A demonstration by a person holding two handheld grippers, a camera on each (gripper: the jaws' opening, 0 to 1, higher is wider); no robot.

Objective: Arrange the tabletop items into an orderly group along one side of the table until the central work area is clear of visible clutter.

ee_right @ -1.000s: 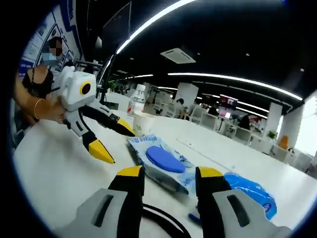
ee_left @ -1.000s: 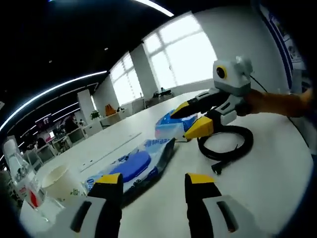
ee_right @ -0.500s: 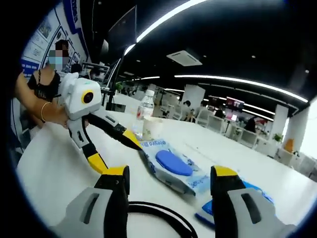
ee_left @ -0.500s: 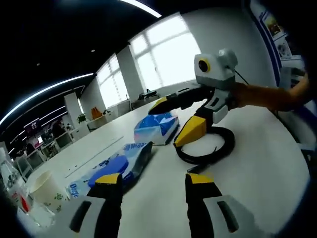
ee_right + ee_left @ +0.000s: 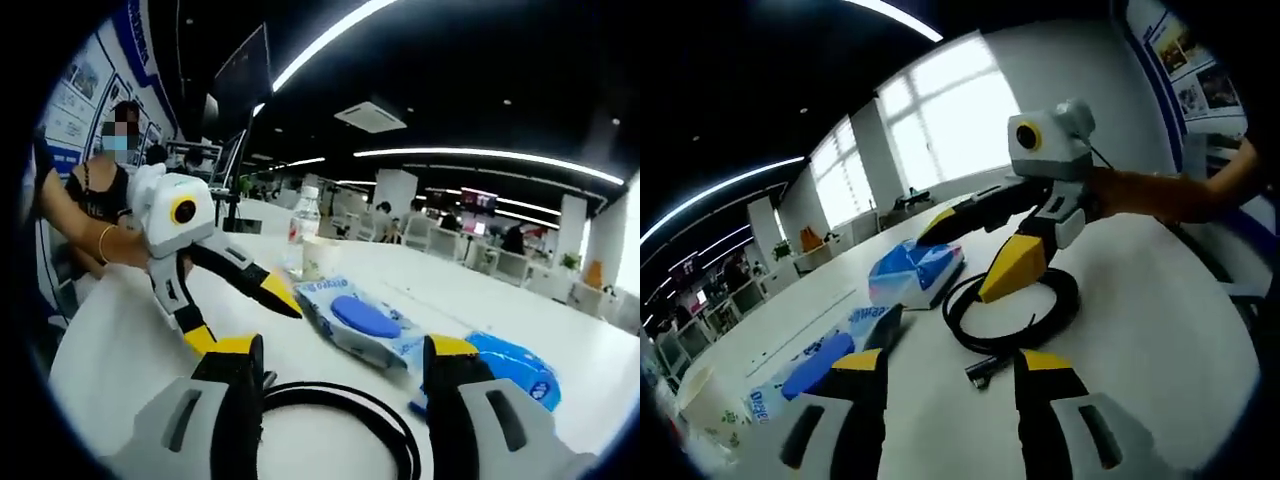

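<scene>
A coiled black cable [image 5: 1015, 310] lies on the white worktop [image 5: 1140, 340] and serves as the landmark here. The right gripper [image 5: 975, 255] hangs directly over the coil with its jaws spread wide and nothing between them, its lower yellow tip close above the cable's loop; this looks like a lining-up for a grasp, so the cable can be carried to the side of the worktop. In the right gripper view the same coil [image 5: 340, 425] sits between that gripper's own jaws, which supports that reading.

The left gripper [image 5: 235, 300] is also wide and empty, held just beside the cable on the person's side, probably waiting its turn or ready to steady the loose end with the plug [image 5: 983, 372].

Just beyond the cable lies a blue tissue pack [image 5: 915, 270], near it but apart. Further along from the cable is a flat wet-wipes pack [image 5: 820, 360] with a blue lid, and well past that a paper cup [image 5: 702, 400]; the right gripper view shows a water bottle [image 5: 297, 235] standing close beside the cup. These things are strung out over the middle of the worktop, so the tidying seems barely begun.
</scene>
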